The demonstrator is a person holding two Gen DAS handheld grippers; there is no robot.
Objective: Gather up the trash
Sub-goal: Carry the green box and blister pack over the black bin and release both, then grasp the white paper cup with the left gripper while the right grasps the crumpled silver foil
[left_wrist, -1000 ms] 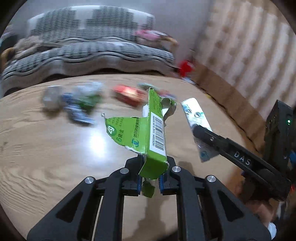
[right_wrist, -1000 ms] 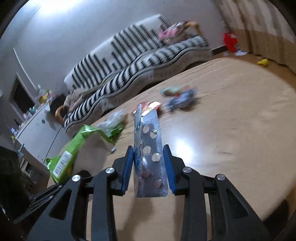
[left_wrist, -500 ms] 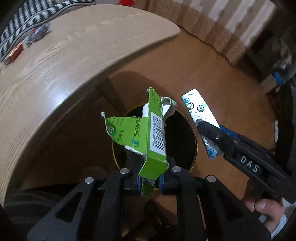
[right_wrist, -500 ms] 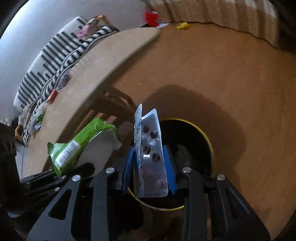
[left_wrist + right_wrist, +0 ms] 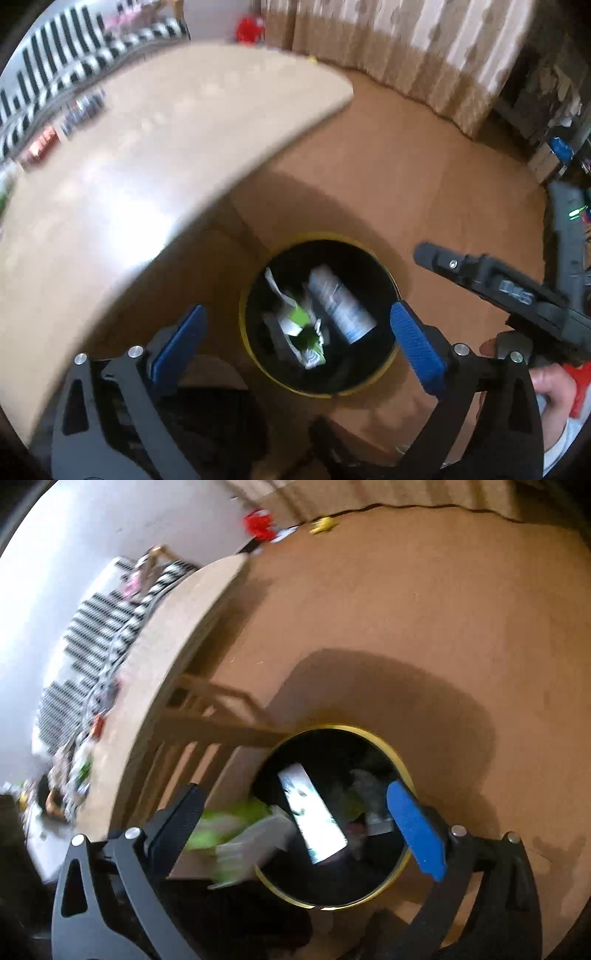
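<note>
A black bin with a yellow rim (image 5: 242, 325) (image 5: 404, 768) stands on the floor beside the table. My left gripper (image 5: 297, 341) is open and empty above it. The torn green carton (image 5: 299, 321) and the silver pill blister (image 5: 341, 304) lie inside the bin. My right gripper (image 5: 299, 825) is also open and empty over the bin; the blister (image 5: 312, 812) shows below it and the green carton (image 5: 229, 830) is a blur falling at the bin's left edge. The right gripper shows in the left wrist view as a black finger (image 5: 480, 271).
The round wooden table (image 5: 122, 166) (image 5: 155, 672) carries several more wrappers (image 5: 44, 144) (image 5: 83, 760) at its far side. Its wooden legs (image 5: 218, 720) stand next to the bin. A striped sofa (image 5: 92, 635), curtains (image 5: 388, 48) and brown floor (image 5: 424, 609) surround it.
Both grippers opened over the bin. The green carton and the pill blister dropped out of them into the bin.
</note>
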